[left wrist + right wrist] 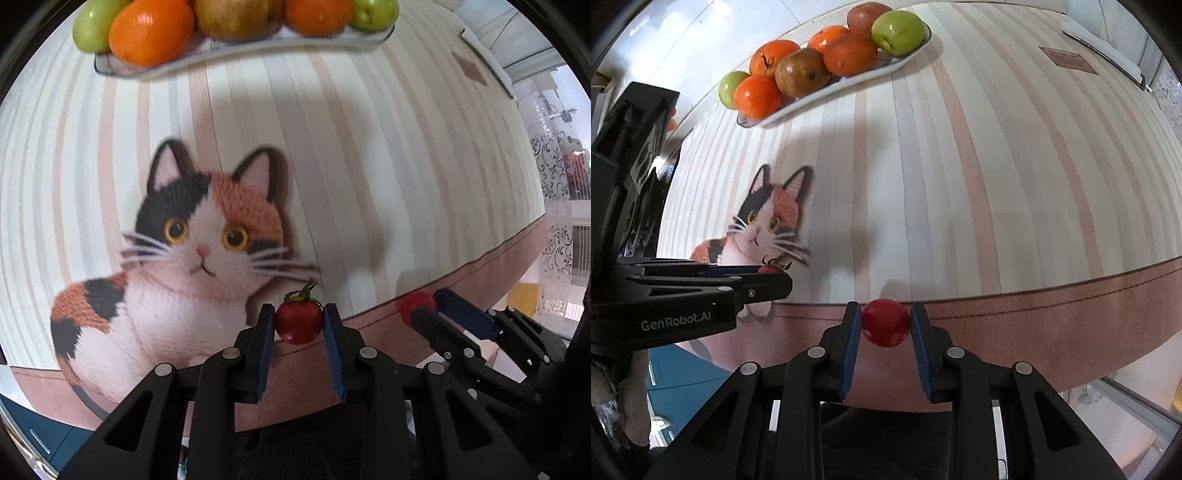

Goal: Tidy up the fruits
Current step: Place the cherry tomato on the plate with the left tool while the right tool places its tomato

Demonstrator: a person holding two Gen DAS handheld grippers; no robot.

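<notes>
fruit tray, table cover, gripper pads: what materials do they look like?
Oblong white fruit tray: probably glazed ceramic or porcelain; glossy rim with blue pattern. It could be melamine.
Striped cream-and-pink table cover with cat print: looks like printed vinyl or coated cloth; smooth, faint sheen, stitched brown border. The knit texture seems printed.
Blue finger pads: likely rubber or soft plastic; matte, finely ribbed.

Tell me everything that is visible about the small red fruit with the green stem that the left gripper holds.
The stemmed red fruit is small, round, glossy and dark red, like a cherry tomato. A dry green calyx with curled leaves sits on top. It is upright, clamped between the blue pads of the left gripper, one pad on each side. It hangs above the near edge of the cat-print mat, touching nothing else. In the right wrist view it is mostly hidden.
</notes>
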